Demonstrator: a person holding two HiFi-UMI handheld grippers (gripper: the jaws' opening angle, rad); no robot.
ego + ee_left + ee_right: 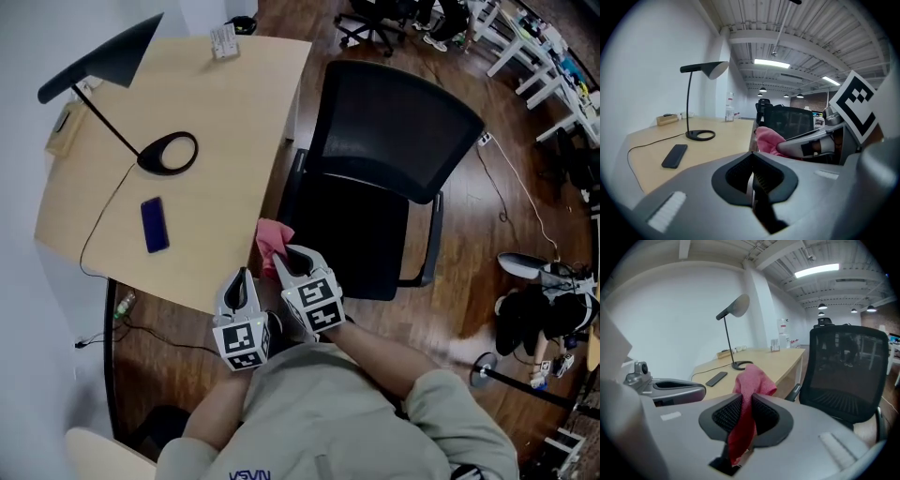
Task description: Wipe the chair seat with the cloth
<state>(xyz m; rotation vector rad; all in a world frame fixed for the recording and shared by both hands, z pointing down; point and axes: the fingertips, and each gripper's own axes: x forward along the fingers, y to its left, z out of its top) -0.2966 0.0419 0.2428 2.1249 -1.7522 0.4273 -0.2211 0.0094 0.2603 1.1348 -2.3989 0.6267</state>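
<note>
One risk I see: R gripper (pixel 281 261) clamps just a fold of cloth (pixel 273 234), held up near the desk (pixel 220 131) edge, not yet on the seat (pixel 354 239); w/ drag there it may slip out. L gripper (pixel 242 277) is closed, empty.

The only lettering you can read is on your own shirt (pixel 309 422): in the head view, at the bottom edge, capitals show upside down as "VSVN", which turned round read NASA. The cube on your left gripper (pixel 241 277) and the one on your right gripper (pixel 286 258) carry black-and-white square code patterns, with no letters or numbers. The small white box (pixel 223 40) at the far end of the desk (pixel 234 122) bears print too small to read. The pale labels (pixel 828 174) on the gripper bodies are blurred
</note>
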